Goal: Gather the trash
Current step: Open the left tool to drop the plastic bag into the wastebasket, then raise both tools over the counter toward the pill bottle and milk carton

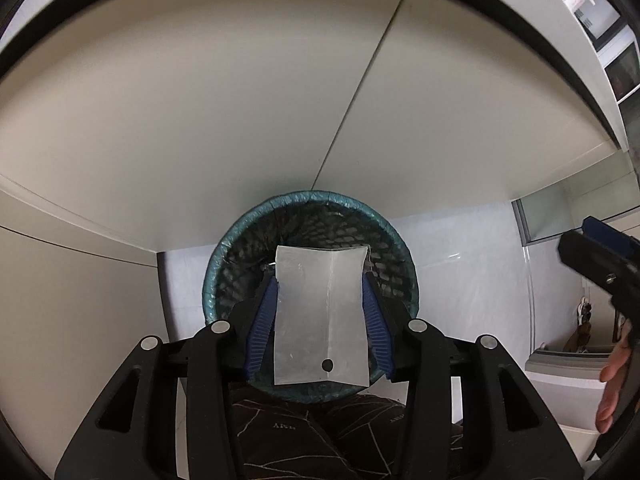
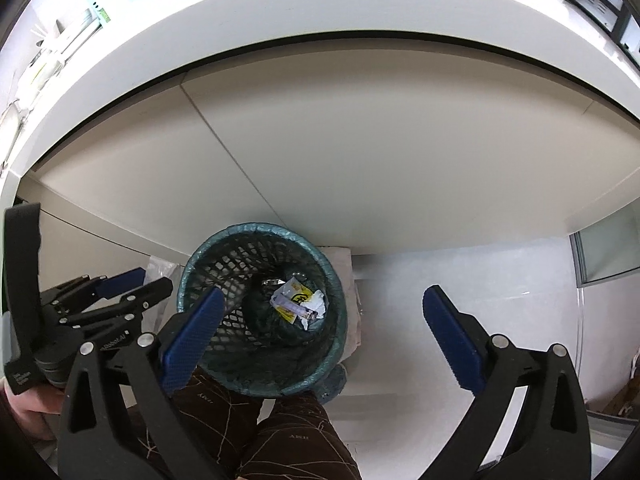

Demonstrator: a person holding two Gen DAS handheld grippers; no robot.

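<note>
White cabinet doors back a pale floor where a mesh bin (image 1: pixel 310 216) with a teal liner stands. The left gripper (image 1: pixel 320 300) holds a flat silvery pouch (image 1: pixel 320 316) by its side edges directly over the bin, fingers narrow. The pouch looks light, thin, slick and easily creased; edge grips seem apt. The right gripper (image 2: pixel 324 316) hangs wide and empty above wrappers (image 2: pixel 298 302) already inside.
</note>
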